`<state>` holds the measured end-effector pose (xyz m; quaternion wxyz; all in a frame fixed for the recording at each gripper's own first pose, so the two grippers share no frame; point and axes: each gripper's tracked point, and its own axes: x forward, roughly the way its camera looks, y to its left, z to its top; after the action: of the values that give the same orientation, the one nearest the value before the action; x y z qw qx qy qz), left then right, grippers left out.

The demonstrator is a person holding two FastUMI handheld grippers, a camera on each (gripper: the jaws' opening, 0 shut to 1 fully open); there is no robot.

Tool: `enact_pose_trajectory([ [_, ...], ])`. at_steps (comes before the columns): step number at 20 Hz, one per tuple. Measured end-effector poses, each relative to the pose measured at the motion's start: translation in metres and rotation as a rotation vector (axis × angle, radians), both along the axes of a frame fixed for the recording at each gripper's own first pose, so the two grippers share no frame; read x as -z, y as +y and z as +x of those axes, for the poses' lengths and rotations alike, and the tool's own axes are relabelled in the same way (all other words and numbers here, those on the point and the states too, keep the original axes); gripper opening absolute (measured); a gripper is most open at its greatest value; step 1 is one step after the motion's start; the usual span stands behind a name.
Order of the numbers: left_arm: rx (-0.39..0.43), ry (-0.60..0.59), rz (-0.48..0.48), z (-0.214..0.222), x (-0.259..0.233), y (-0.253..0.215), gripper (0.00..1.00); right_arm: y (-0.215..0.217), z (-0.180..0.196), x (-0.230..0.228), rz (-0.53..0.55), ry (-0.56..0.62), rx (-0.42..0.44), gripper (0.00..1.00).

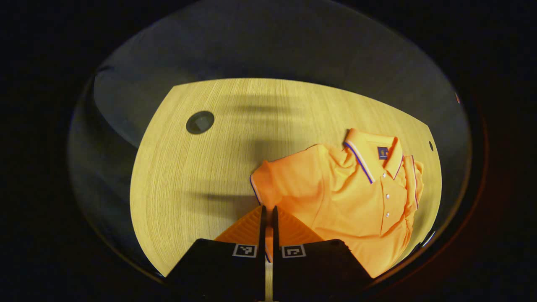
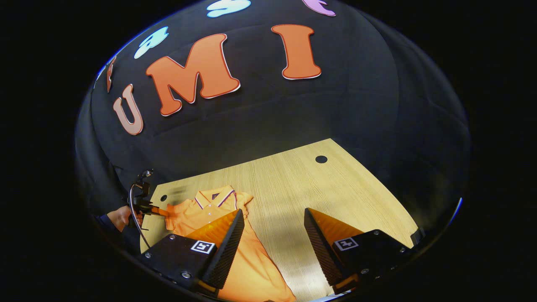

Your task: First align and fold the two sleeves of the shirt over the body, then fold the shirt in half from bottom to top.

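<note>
No text can be read: the shirt (image 1: 335,197) has a small dark label (image 1: 382,152) inside its collar (too small to make out), and square coded markers (image 1: 244,250) sit on the hand-held grippers.

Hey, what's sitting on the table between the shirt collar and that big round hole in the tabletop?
Nothing: in the left gripper view, bare wood with soft shadows runs from the collar of the shirt to the hole.
</note>
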<state>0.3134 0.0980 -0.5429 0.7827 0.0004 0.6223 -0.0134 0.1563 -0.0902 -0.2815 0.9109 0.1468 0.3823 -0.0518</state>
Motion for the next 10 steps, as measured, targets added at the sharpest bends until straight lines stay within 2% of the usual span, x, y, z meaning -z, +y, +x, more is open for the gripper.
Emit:
enact_pose_trajectory([
  [2,0.048,-0.022,-0.002,0.004,-0.009,-0.019,0.07,-0.001,0.001,-0.001,0.004,-0.004,0.001,0.88],
  [5,0.148,-0.066,0.045,0.011,-0.022,-0.039,0.07,0.004,0.002,0.0,0.012,-0.007,-0.009,0.88],
  [7,0.194,-0.061,-0.014,0.007,-0.03,-0.074,0.07,0.004,0.001,0.002,0.011,-0.004,-0.013,0.88],
  [10,0.251,-0.087,-0.052,0.008,-0.029,-0.116,0.09,0.008,0.0,0.004,0.024,0.0,-0.014,0.88],
])
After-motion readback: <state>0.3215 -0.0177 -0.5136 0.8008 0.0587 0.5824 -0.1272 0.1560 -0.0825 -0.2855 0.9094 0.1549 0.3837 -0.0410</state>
